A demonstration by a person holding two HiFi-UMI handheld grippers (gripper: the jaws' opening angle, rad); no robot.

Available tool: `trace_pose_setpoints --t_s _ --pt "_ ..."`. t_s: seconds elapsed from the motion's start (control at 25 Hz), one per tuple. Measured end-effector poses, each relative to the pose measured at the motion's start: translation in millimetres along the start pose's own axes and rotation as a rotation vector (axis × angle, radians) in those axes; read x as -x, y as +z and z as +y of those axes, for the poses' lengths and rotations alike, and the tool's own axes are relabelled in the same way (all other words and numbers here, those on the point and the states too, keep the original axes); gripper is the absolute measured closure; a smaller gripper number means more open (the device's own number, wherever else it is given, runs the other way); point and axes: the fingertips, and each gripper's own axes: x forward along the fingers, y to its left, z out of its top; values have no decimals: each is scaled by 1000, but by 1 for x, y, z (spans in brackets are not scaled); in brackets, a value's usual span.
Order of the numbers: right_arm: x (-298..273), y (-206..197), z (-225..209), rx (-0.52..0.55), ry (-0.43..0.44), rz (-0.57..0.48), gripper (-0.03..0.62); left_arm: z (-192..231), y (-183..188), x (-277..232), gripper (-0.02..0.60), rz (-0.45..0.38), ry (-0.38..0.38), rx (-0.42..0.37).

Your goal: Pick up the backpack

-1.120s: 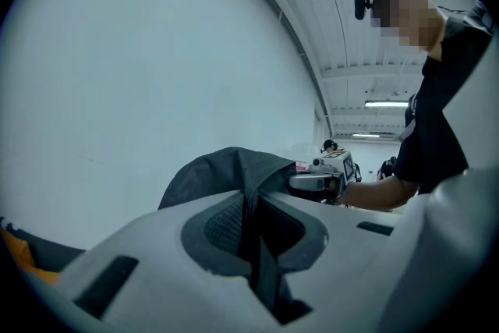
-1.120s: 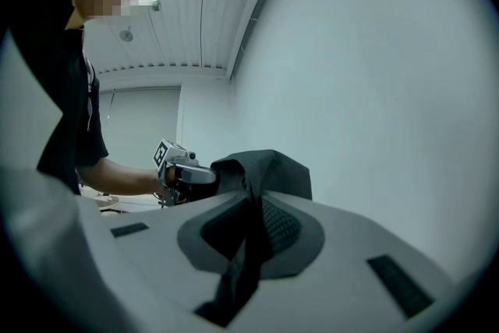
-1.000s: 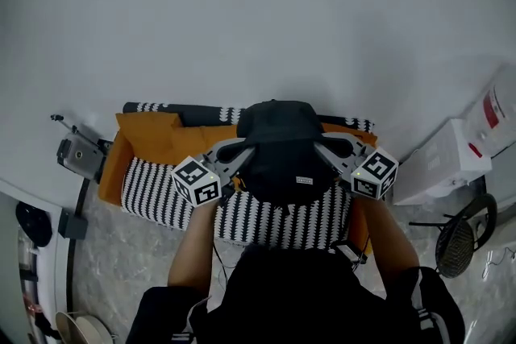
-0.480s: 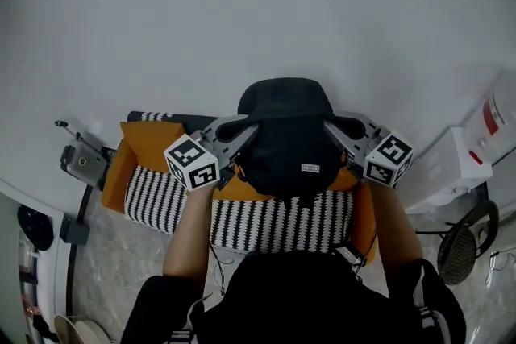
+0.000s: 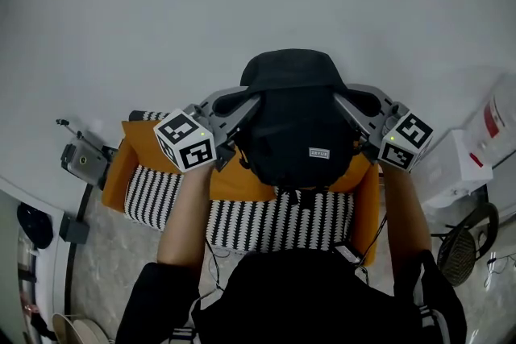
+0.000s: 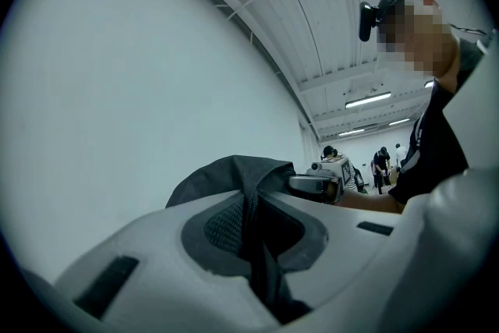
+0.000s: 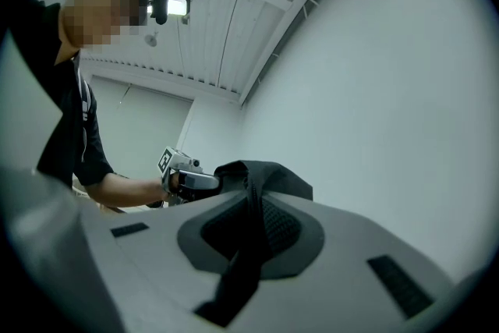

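The black backpack (image 5: pixel 294 125) hangs in the air between my two grippers, above the striped seat (image 5: pixel 274 223). On its left shoulder my left gripper (image 5: pixel 240 104) is shut on a black strap (image 6: pixel 253 246), which runs between the jaws in the left gripper view. The right gripper (image 5: pixel 351 104) is shut on the strap (image 7: pixel 243 249) on the other side. Each gripper view shows dark backpack fabric (image 6: pixel 226 174) (image 7: pixel 269 174) bunched just past the jaws and the opposite gripper beyond it. The pack's underside is hidden.
An orange cushion (image 5: pixel 149 142) lies on the black-and-white striped seat under the pack. A plain white wall fills the space ahead. A small device on a stand (image 5: pixel 81 161) is at the left, a white box (image 5: pixel 451 165) and a black round frame (image 5: pixel 456 252) at the right.
Both grippers have risen together with the backpack in them. The pack has come up off the striped seat and now hangs clear of it, in front of the wall.
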Motion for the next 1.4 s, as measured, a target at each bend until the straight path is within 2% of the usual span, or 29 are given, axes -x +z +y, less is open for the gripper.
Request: trace_pose_setpoints --t_s 0.28,0.52,0.92,1.4 --pt "0 26 -3 16 16 -27 557 1 29 -5 543 -6 -8 -43" --pt "0 33 -3 28 24 -29 557 1 38 -6 543 -5 -8 -61" --pt "-6 41 6 72 54 -6 557 2 44 3 543 -16 7 -68" --pt "-6 41 10 70 69 -13 557 -1 47 6 543 -12 9 -94"
